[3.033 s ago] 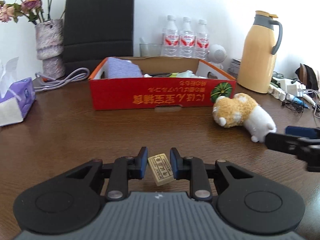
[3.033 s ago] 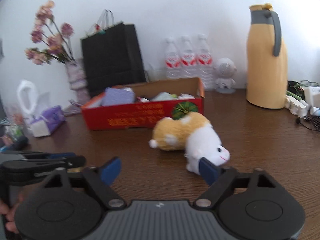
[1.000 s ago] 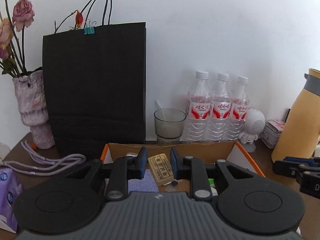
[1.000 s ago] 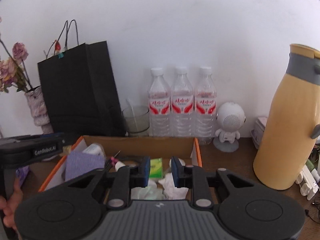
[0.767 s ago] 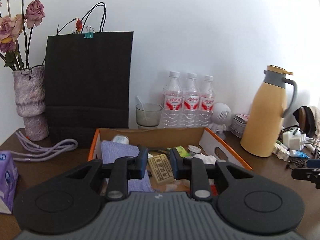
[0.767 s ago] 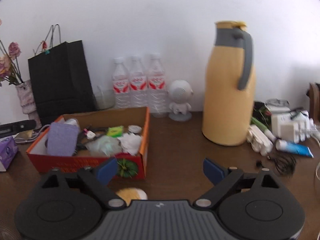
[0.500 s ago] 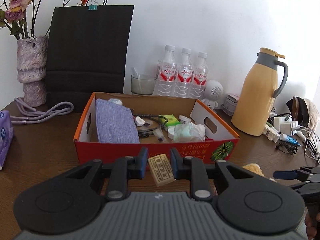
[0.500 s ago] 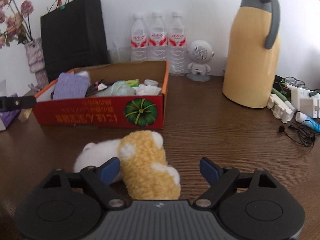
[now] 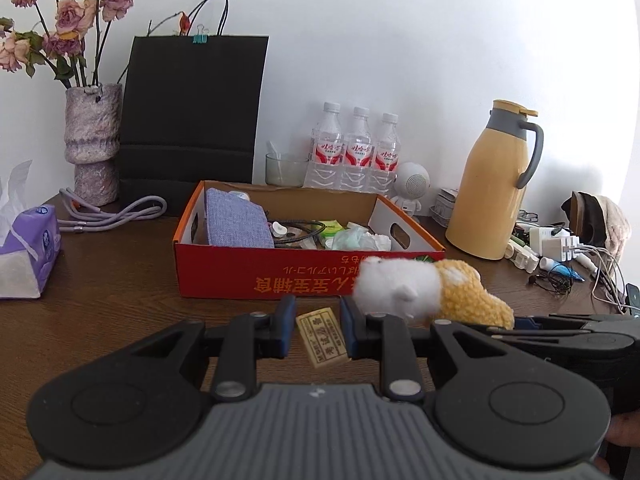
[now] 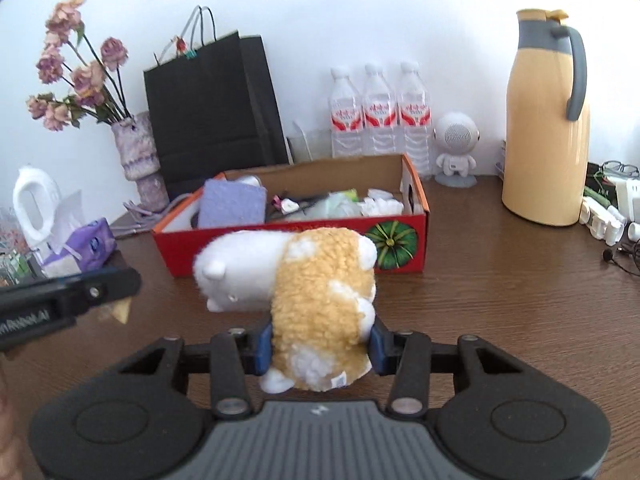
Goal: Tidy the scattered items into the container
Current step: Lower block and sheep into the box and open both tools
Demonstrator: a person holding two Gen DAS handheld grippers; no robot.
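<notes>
My left gripper (image 9: 316, 330) is shut on a small tan eraser-like block (image 9: 323, 337), held in front of the red cardboard box (image 9: 280, 276). My right gripper (image 10: 322, 346) is shut on a white and orange plush toy (image 10: 316, 284), lifted above the table in front of the box (image 10: 404, 240). The plush also shows in the left wrist view (image 9: 420, 290), at the right of my left fingers. The box holds a purple pouch (image 9: 236, 220), cables, tissues and small items.
A yellow thermos (image 9: 496, 184), three water bottles (image 9: 354, 156), a glass, a small white robot figure (image 10: 456, 144), a black paper bag (image 9: 192, 112) and a flower vase (image 9: 94, 140) stand behind the box. A purple tissue pack (image 9: 28, 248) lies left; chargers and cables (image 9: 560, 252) lie right.
My right gripper has shut on the plush and lifted it off the table. My left gripper has drawn back a little from the box, still holding the block.
</notes>
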